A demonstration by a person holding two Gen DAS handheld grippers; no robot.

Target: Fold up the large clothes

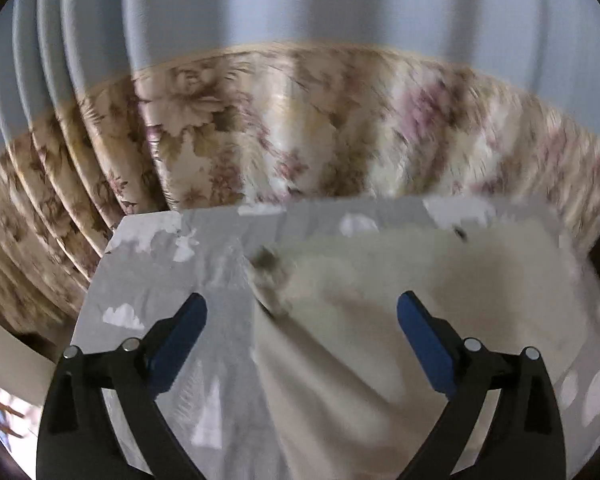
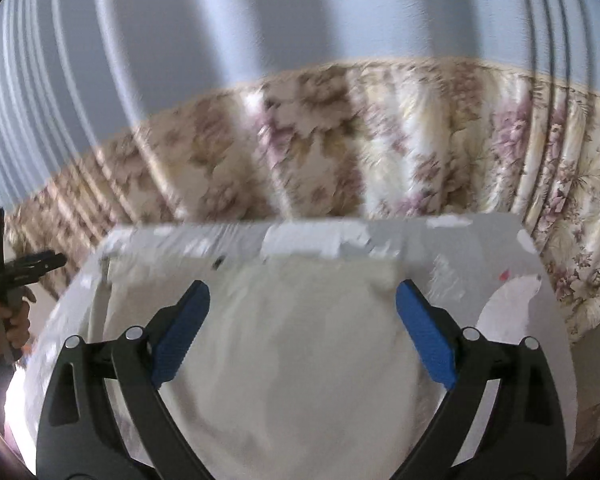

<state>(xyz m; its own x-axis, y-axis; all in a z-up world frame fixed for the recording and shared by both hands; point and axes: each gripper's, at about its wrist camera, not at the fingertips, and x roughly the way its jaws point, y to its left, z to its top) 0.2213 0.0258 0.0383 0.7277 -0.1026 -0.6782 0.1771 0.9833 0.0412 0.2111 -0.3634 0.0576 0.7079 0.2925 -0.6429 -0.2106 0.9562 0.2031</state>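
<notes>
Fold just laid: my left gripper (image 1: pixel 302 312) and right gripper (image 2: pixel 302 308) both gape wide, empty, above cream garment (image 2: pixel 284 344) on table (image 2: pixel 460 248); next, pick fresh edge for another fold

The cream garment (image 2: pixel 284 360) is cut off by the bottom edge; the floral curtain (image 2: pixel 340 140) is smeared by motion blur.

A grey table (image 2: pixel 452 248) with white worn patches carries one cream garment (image 2: pixel 300 344), spread from its centre toward 6 o'clock; bare table surface shows at 12 o'clock.
</notes>
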